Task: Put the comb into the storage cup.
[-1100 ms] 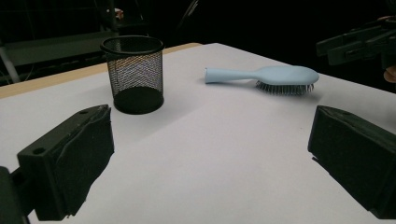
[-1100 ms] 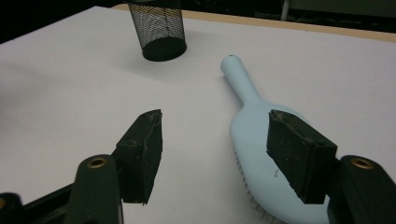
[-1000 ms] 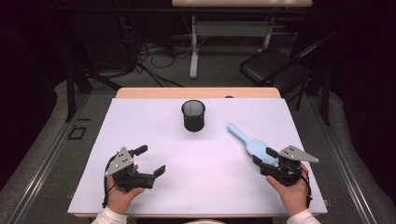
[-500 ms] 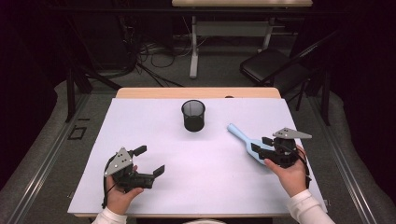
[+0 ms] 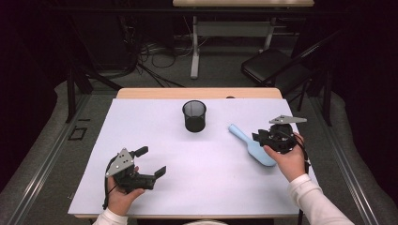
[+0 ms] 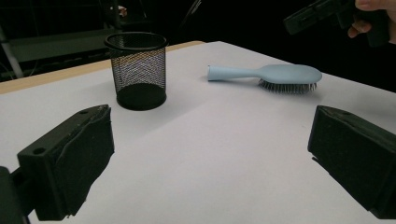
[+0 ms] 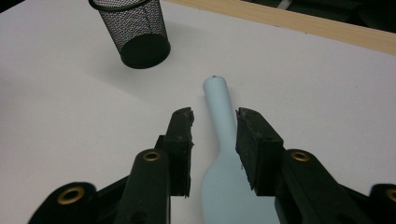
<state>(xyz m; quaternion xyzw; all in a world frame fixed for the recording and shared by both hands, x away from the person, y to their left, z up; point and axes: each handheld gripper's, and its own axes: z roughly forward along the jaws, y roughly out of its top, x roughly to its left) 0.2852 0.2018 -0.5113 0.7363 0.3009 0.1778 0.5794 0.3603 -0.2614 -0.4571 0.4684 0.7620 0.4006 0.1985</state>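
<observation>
My right tool (image 7: 214,123), jaws just narrowing, straddles the hairbrush (image 7: 219,112) handle without pinching; its head is cut off. Left tool (image 6: 210,154) spread. Mesh cup (image 5: 194,116) stands apart.

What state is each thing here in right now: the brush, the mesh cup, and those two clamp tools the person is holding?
Light blue hairbrush: lying flat on the table, bristles down.
Black mesh pen cup: upright, looks empty.
Right hand-held gripper: above the brush, jaws astride the handle, just been closing, gaps still show on both sides.
Left hand-held gripper: jaws wide open, nothing between them.
</observation>
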